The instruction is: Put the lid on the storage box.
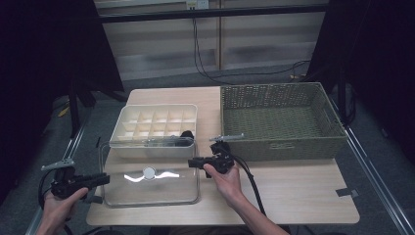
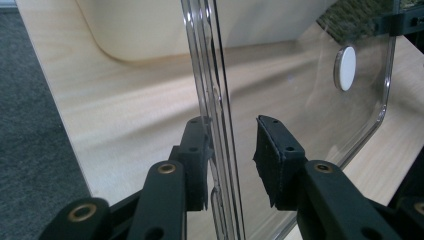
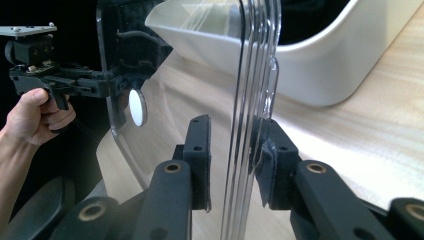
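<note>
**Straddling clear lid at both ends – neither claw clamped**

Found clear lid (image 1: 161, 192) lying flat-on to high view at near-left of table (image 1: 293, 193), directly in front of cream compartment box (image 1: 119, 128). Lid's far edge seen at box's front wall. Could not tell whether lid rested on tabletop or sat slightly above it. Noted white round disc (image 1: 149, 172) at lid ctr.

Left gripper (image 1: 105, 178): held in left hand (image 1: 58, 205) at table's left edge, jaws pointed at lid's left edge. In left gripper view (image 2: 232, 135), saw lid rim (image 2: 220, 100) standing between jaws. One pad (image 2: 197, 150) sat at or against rim; other pad (image 2: 272, 150) stood clear w/ visible gap. Recorded as part-way closed around rim, not gripping.

Right gripper (image 1: 192, 163): held in right hand (image 1: 226, 181), jaws pointed at lid's right edge, near box's front-right corner. In right gripper view (image 3: 232, 135), saw ribbed lid rim (image 3: 250, 75) between jaws. One pad (image 3: 270, 150) sat against rim; other (image 3: 200, 150) just off it. Recorded as narrow but not clamped.

Also logged opp. end of lid in same view, w/ disc (image 3: 136, 107) and left gripper (image 3: 107, 82) at it.

Noted green woven basket (image 1: 293, 147) on right half of table, just right of box, well apart from lid.
</note>
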### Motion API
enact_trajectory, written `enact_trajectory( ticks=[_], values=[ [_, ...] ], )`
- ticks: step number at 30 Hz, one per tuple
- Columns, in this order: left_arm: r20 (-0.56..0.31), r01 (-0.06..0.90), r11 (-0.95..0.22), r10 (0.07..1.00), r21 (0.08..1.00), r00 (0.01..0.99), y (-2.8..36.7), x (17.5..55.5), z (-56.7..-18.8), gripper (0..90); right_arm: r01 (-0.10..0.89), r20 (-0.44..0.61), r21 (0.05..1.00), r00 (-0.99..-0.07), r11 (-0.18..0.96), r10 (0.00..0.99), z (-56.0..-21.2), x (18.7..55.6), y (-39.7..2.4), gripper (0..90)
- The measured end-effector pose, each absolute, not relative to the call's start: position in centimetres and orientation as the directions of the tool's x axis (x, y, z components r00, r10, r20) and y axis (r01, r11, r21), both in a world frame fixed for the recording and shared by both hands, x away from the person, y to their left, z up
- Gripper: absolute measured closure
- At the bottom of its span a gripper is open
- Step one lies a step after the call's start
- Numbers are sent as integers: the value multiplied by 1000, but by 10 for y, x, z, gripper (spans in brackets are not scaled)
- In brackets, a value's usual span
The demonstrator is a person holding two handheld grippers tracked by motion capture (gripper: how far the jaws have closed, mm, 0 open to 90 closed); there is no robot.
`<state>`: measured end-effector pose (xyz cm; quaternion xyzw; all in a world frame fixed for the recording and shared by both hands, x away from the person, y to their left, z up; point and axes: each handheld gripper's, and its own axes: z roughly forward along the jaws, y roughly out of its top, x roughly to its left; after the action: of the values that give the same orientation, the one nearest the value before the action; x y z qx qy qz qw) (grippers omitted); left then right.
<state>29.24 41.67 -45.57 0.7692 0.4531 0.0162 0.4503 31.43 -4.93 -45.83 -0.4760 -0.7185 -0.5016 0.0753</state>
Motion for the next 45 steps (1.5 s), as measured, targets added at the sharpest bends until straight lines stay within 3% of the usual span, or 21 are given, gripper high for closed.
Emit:
enact_trajectory(
  ticks=[45],
  values=[
    [-315,614,-175,733,769,603,407,332,-410,687,704,522,709,-559,38,644,-421,351,-54,675]
  ],
)
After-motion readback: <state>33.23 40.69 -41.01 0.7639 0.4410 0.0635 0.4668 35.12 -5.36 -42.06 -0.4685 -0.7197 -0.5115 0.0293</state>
